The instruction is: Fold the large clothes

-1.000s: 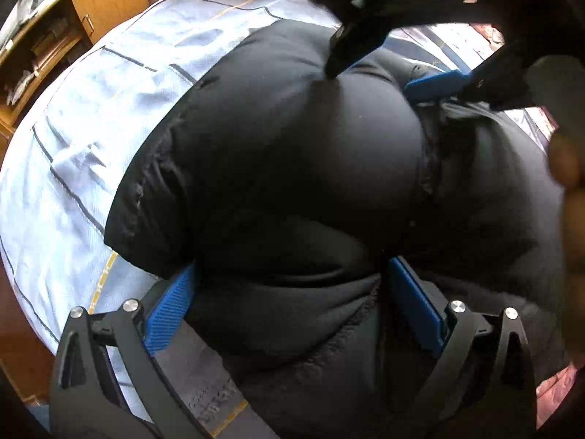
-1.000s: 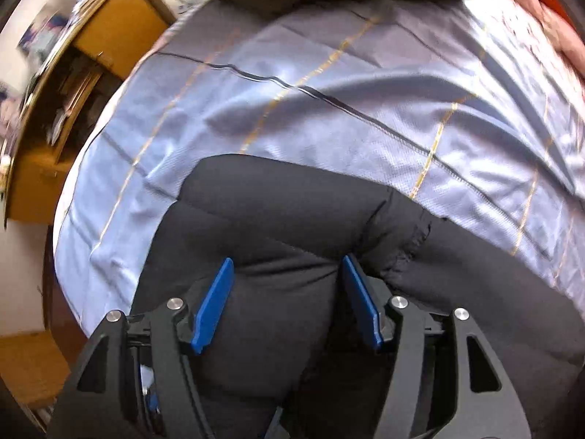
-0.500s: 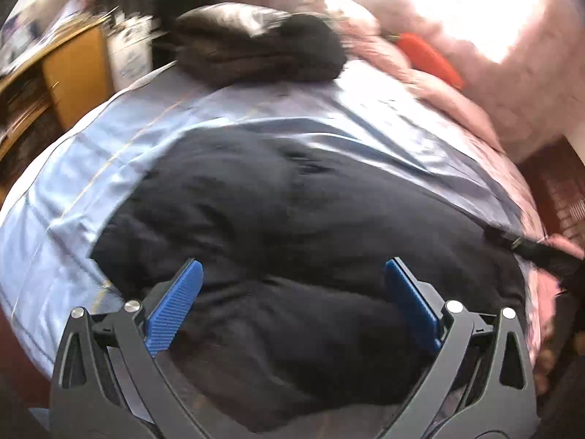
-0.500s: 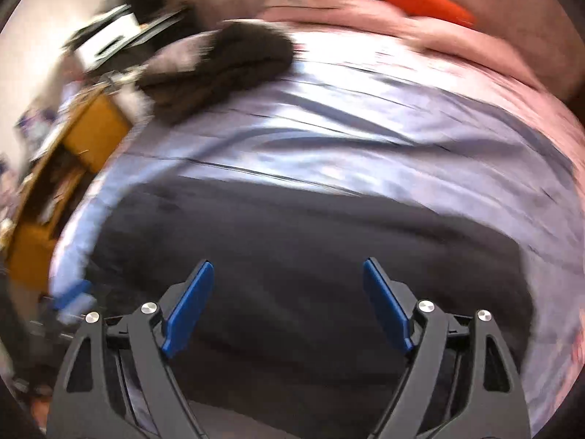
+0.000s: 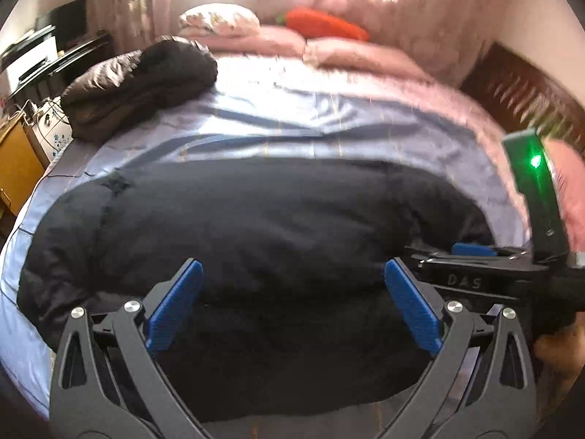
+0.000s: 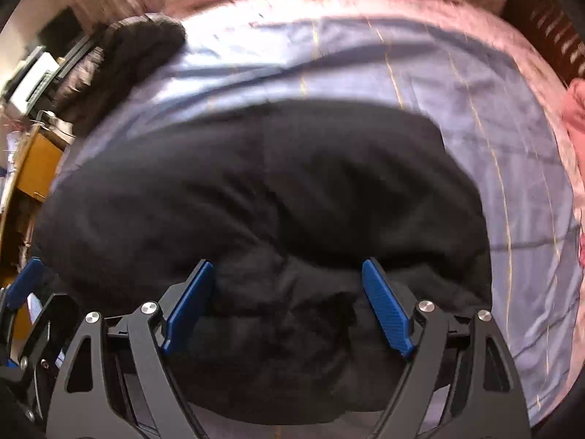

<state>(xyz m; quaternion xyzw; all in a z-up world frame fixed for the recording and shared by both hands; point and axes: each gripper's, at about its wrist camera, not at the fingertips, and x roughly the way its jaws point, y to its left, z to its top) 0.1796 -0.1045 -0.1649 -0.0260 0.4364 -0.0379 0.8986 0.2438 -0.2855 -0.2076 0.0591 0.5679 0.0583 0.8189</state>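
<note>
1. The black padded coat (image 5: 263, 241) lies in a bulky, already doubled heap on the blue striped bedspread (image 5: 329, 124), directly ahead of and beneath both tongs.
2. The left tongs (image 5: 292, 289) stand wide apart and grip nothing; the coat's puffed top shows between their blue pads but neither pad presses it.
3. The right tongs (image 6: 289, 292) are likewise spread wide and empty, with a rumpled bulge of coat between the pads. They appear at the right edge of the left view, just beside the left tongs.
4. Handling, as a judgement: the coat looks soft, thick and springy, light for its bulk, and its shell is probably slick, though the blur makes the fabric hard to read. It will puff back up after pressing and may slide on the bedspread.
5. Where to take hold: a wide bite on an outer edge or seam ahead of each tongs, not the fat middle, where the padding would squeeze out of the pads.
6. A second dark garment (image 5: 139, 84) sits folded far ahead to the left of the tongs.
</note>
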